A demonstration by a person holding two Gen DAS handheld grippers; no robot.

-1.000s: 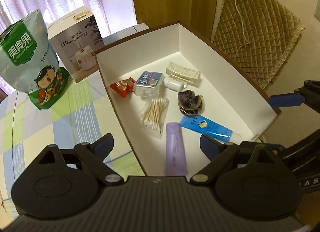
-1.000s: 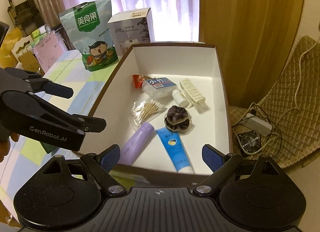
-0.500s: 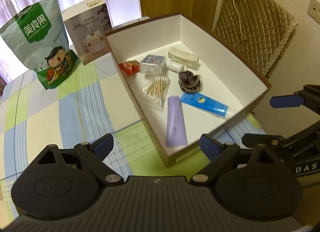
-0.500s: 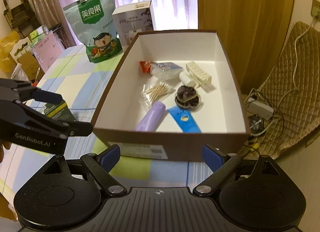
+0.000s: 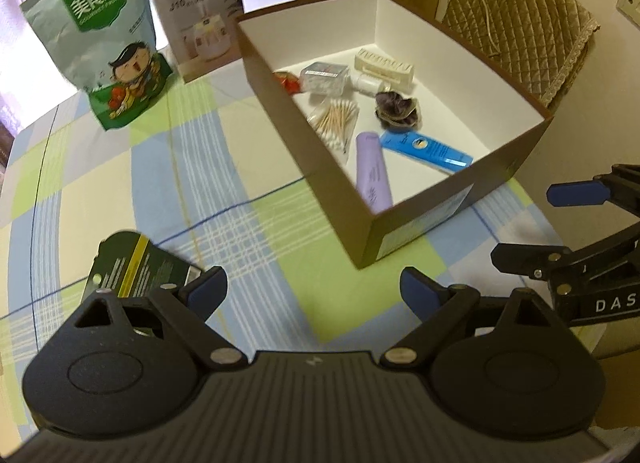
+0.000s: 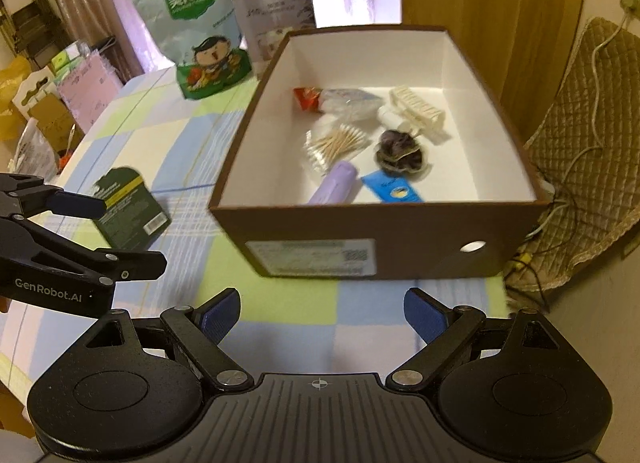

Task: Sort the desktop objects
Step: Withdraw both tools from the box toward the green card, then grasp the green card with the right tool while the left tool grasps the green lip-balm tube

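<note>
A brown box [image 5: 424, 223] [image 6: 400, 223] with white inside stands on the checked tablecloth. In it lie a purple tube [image 5: 372, 173] [image 6: 334, 183], a blue tube [image 5: 426, 150], a bag of cotton swabs [image 5: 336, 119] [image 6: 336, 143], a dark scrunchie [image 5: 396, 109] [image 6: 398, 151], a clear box [image 5: 324, 77], a red packet [image 5: 289, 81] and a white comb-like piece [image 5: 386, 65]. A dark green and yellow packet [image 5: 136, 263] [image 6: 128, 207] lies flat on the cloth left of the box. My left gripper [image 5: 314, 293] is open and empty above the cloth, next to that packet. My right gripper [image 6: 320, 313] is open and empty before the box's front wall.
A green snack bag [image 5: 100, 51] [image 6: 200, 43] and a white humidifier carton [image 5: 200, 15] [image 6: 276, 23] stand at the table's far side. A quilted chair back [image 5: 516, 15] stands right of the table. Cables and a fan lie on the floor to the right.
Both grippers have pulled back and away from the box, which now sits farther off. The dark green packet has come into view by the left gripper. Both stay open.
</note>
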